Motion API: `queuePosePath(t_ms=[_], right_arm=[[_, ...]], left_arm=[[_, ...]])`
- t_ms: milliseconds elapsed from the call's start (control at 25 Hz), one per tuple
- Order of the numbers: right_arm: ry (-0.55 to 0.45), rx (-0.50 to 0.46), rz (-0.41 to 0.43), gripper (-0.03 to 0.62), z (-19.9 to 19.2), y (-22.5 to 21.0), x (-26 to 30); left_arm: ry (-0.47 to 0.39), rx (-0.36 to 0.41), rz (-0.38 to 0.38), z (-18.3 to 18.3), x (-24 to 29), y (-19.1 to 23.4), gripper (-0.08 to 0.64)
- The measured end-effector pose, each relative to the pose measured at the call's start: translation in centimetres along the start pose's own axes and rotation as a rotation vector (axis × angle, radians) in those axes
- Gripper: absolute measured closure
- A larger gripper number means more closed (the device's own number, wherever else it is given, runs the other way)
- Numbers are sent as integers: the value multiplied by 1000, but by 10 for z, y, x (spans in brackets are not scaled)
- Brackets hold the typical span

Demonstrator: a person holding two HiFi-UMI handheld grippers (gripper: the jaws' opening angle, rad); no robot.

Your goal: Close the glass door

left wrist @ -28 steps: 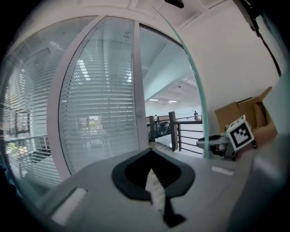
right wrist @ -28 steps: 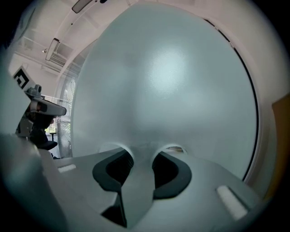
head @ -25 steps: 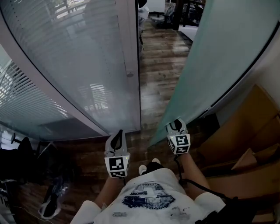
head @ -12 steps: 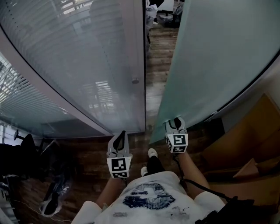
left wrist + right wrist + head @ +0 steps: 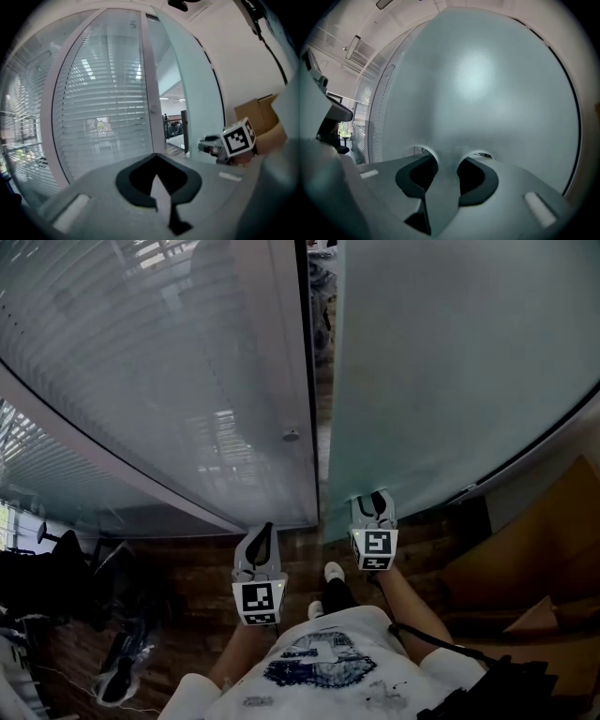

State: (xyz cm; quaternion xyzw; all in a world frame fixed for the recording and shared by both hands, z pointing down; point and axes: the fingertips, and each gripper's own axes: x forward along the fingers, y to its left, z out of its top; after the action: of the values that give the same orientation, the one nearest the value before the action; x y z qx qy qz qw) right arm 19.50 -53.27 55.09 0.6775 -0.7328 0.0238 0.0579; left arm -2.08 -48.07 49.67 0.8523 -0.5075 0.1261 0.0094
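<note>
Much of the frosted glass door (image 5: pixel 441 381) is cut off: its top and right side run out of the head view, and nothing behind the frosting can be made out. Through the narrow gap left of the door's edge you see only a dark strip of the room beyond, too small to read. At lower left, dark clutter (image 5: pixel 47 568) lies on the wooden floor (image 5: pixel 197 568); I cannot tell what it is. A cardboard box (image 5: pixel 553 549) at lower right is cropped by the frame.

You hold two grippers. The right gripper (image 5: pixel 376 499) has its jaws apart, tips right at the door's face low down near its free edge. In the right gripper view frosted glass (image 5: pixel 478 84) fills the space between and beyond the jaws, and nothing is clamped. Whether the tips actually press on the glass is hard to tell. The left gripper (image 5: pixel 264 532) hangs apart from the door, in front of the fixed panel, its jaws closed to a point and empty.

There is one door, standing almost closed beside one fixed glass panel (image 5: pixel 187 381) with blinds behind it. One round fitting (image 5: pixel 291 435) sits on that panel's frame. There are two marker cubes, one on each gripper, and two white shoes (image 5: pixel 333 571) below.
</note>
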Motion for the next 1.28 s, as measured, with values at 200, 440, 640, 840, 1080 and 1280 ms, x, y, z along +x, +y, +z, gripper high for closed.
queuePosePath(t_ms=[200, 440, 640, 840, 1080, 1280], right_arm=[[-1, 1, -24, 465, 7, 1, 17], [-7, 3, -27, 465, 11, 2, 34], [-14, 0, -34, 465, 14, 0, 46], [-16, -1, -43, 465, 17, -2, 55], [-19, 5, -44, 463, 16, -3, 65], [-20, 3, -45, 463, 16, -3, 72]], left_arm=[[8, -1, 10, 1, 16, 4, 558], [19, -12, 23, -1, 30, 10, 558], [31, -25, 39, -5, 37, 15, 558], [39, -34, 56, -6, 44, 19, 558], [41, -25, 63, -4, 54, 17, 558], [45, -18, 76, -2, 60, 19, 558]])
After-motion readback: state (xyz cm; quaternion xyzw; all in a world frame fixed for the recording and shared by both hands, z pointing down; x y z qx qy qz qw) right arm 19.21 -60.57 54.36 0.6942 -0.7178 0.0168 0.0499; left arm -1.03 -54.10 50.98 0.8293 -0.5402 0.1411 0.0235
